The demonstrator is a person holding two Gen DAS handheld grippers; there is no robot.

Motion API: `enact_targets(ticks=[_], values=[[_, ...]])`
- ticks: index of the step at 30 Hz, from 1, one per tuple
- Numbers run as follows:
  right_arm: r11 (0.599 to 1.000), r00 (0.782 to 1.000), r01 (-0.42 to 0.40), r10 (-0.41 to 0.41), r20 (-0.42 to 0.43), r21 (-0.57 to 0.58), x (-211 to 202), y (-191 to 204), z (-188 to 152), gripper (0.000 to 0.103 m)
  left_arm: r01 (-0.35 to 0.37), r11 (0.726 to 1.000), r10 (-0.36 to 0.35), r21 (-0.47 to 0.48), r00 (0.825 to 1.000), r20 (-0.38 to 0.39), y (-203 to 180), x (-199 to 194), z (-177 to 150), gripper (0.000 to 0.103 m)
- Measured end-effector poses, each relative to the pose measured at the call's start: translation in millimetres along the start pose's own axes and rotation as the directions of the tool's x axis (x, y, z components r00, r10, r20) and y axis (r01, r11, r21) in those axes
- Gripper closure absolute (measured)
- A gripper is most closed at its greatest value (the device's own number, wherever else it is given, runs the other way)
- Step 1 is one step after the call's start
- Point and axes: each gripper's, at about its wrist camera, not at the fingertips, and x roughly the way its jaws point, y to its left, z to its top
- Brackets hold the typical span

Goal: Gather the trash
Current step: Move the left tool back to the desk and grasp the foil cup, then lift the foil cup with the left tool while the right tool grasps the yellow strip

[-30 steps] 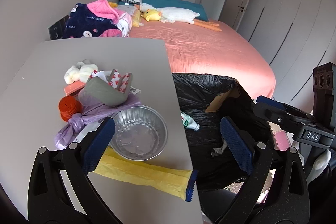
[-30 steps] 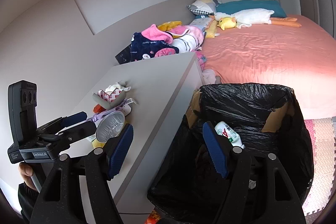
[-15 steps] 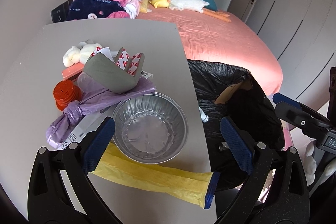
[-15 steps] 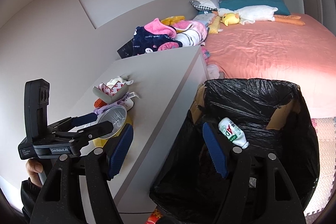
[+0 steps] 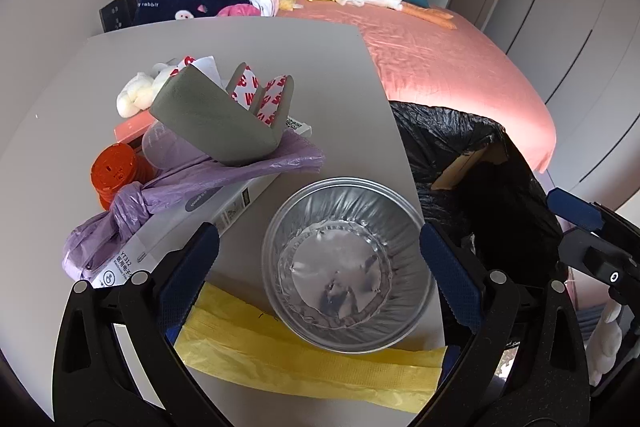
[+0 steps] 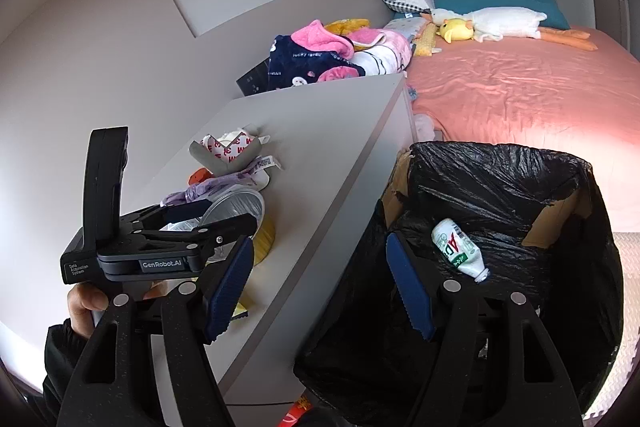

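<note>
A foil bowl (image 5: 346,267) sits at the near right edge of the grey table (image 5: 224,43), partly on a yellow bag (image 5: 320,363). My left gripper (image 5: 320,267) is open and straddles the bowl just above it; it also shows in the right wrist view (image 6: 212,215). Behind the bowl lie a purple bag (image 5: 180,187), a grey foam corner (image 5: 216,123), an orange lid (image 5: 114,173) and a white box (image 5: 188,227). My right gripper (image 6: 320,287) is open and empty beside the black-lined bin (image 6: 500,187), which holds a white bottle (image 6: 456,247).
A pink bed (image 6: 520,83) with a plush duck (image 6: 480,23) and piled clothes (image 6: 328,55) lies behind the table and bin. The bin (image 5: 480,163) stands close against the table's right edge. White tissue (image 5: 136,95) lies at the far left of the pile.
My left gripper has moved forward and down over the table, so the foil bowl now sits between its open fingers. My right gripper has shifted slightly beside the bin.
</note>
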Motion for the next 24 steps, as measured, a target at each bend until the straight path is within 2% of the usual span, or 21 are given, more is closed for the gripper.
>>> enact_targets(ticks=[8,10,12,14,15,19,24], values=[[1.000,1.000,0.000,0.000,-0.014,-0.003,4,2,-4,0.033,-0.005,0.999,0.006,0.038,1.000,-0.019,-4,10,-3,0.006],[1.000,1.000,0.001,-0.001,-0.018,-0.004,4,3,-4,0.033,-0.011,0.999,0.011,0.046,1.000,-0.007,-5,10,-3,0.013],[1.000,1.000,0.003,-0.004,-0.019,-0.009,5,5,-4,0.033,-0.024,0.998,0.024,0.050,1.000,0.001,-4,11,-2,0.053],[1.000,1.000,0.003,-0.003,-0.021,-0.014,6,6,-5,0.033,-0.020,0.999,0.020,0.030,1.000,0.007,0,11,-1,0.087],[1.000,1.000,0.004,-0.004,-0.021,-0.018,6,7,-5,0.033,-0.002,1.000,0.002,0.003,1.000,0.004,3,12,-1,0.093],[0.999,1.000,-0.006,0.005,-0.028,-0.031,8,13,-6,0.033,-0.002,0.999,0.004,-0.052,0.999,0.031,11,7,-3,0.094],[0.997,0.998,-0.031,0.028,-0.053,-0.073,15,29,-10,0.033,0.053,0.996,-0.046,-0.074,0.995,0.092,13,-13,1,0.094]])
